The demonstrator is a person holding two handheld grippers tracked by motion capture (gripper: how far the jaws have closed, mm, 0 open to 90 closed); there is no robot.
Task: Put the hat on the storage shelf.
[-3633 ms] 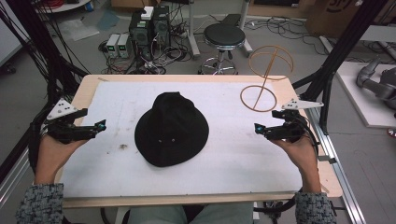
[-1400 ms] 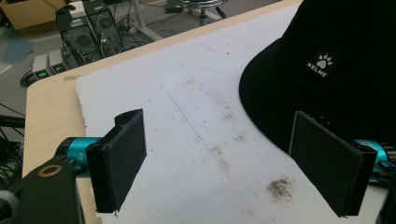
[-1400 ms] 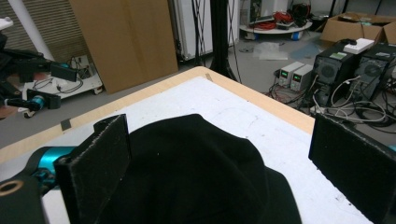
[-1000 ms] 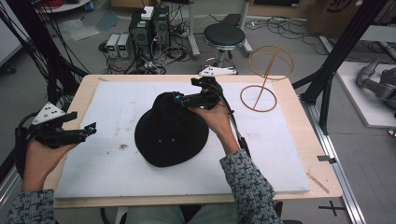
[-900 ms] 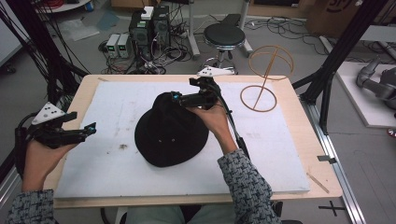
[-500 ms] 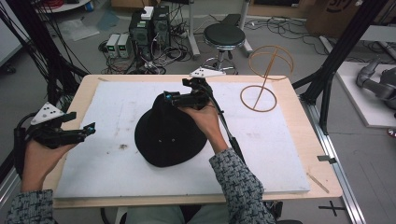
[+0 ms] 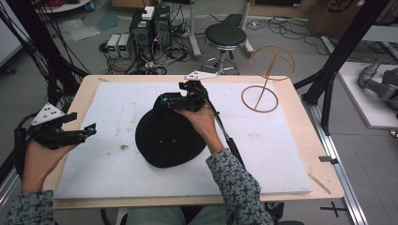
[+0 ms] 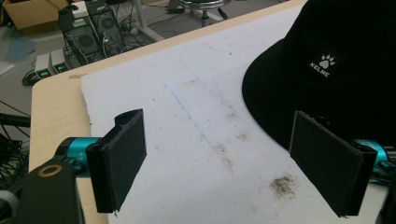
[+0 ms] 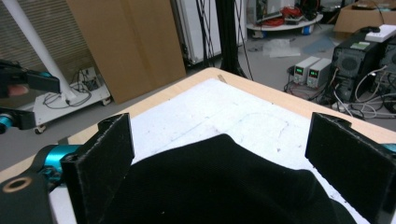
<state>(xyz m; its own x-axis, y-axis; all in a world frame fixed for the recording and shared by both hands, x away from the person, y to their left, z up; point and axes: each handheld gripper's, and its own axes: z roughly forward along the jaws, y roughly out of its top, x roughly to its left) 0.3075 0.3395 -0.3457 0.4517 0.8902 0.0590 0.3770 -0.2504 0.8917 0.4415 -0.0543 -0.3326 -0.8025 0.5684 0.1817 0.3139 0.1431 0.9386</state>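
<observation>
A black bucket hat [image 7: 169,136] lies crown-up in the middle of the white mat [image 7: 108,173]. Its small paw-print label [image 8: 324,64] is in the left gripper view. My right gripper [image 7: 165,100] hovers over the hat's far crown, pointing left, jaws open. In the right gripper view the hat's crown [image 9: 224,186] rises between the two wide-apart pads [image 9: 348,161]. My left gripper [image 7: 89,129] is held at the mat's left edge, open, pointing right toward the hat, with nothing between its pads [image 8: 119,161].
A wooden wire-frame hat stand [image 7: 267,75] stands at the table's back right. The mat [image 8: 196,121] is stained in places. A thin wooden stick [image 7: 319,183] lies near the front right corner. Computers, cables and a stool [image 7: 225,36] sit on the floor behind.
My right gripper came from the table's right edge to above the hat, then kept creeping left over the crown. My left gripper pulled slightly back toward the left edge.
</observation>
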